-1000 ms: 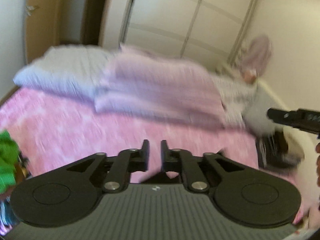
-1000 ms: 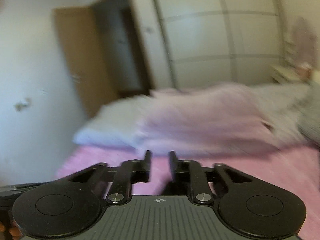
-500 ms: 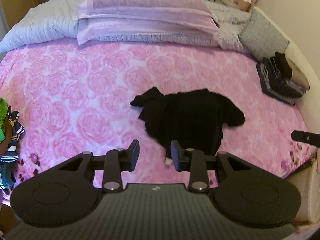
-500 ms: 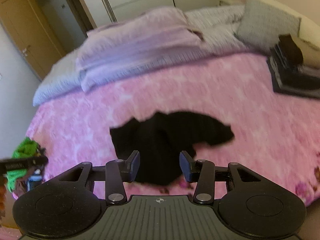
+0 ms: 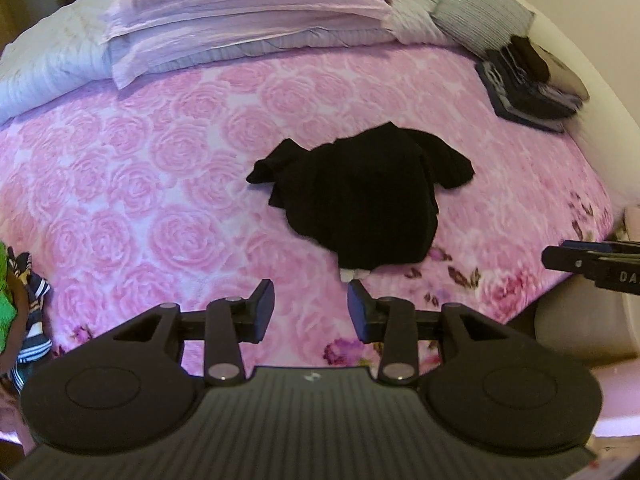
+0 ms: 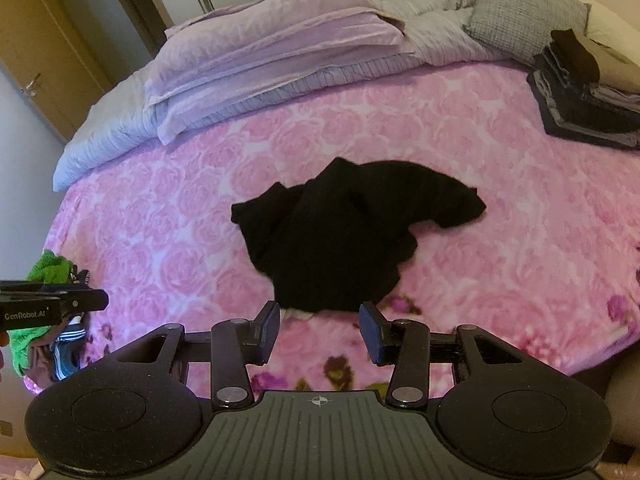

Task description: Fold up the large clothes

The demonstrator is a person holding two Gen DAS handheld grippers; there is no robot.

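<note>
A pink rose-patterned bed (image 6: 460, 152) carries a crumpled black garment (image 6: 344, 236) at centre. Folded bedding (image 6: 272, 48) lies at twelve o'clock, stacked clothes (image 6: 580, 96) at two, a green heap (image 6: 44, 280) at nine.

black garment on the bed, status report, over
Left gripper jaws opening, nothing between them. Right gripper open, empty. Black garment crumpled on pink bedspread, unfolded. Nothing in the way.

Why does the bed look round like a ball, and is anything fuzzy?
Left wrist view: the fisheye lens bends the pink bedspread into a dome; the black garment is fairly sharp, the folded stack at the right edge smears. Right wrist view: same bulge, with dark rounded corners; the garment's edges look slightly soft, and the purple bedding is sharper.
</note>
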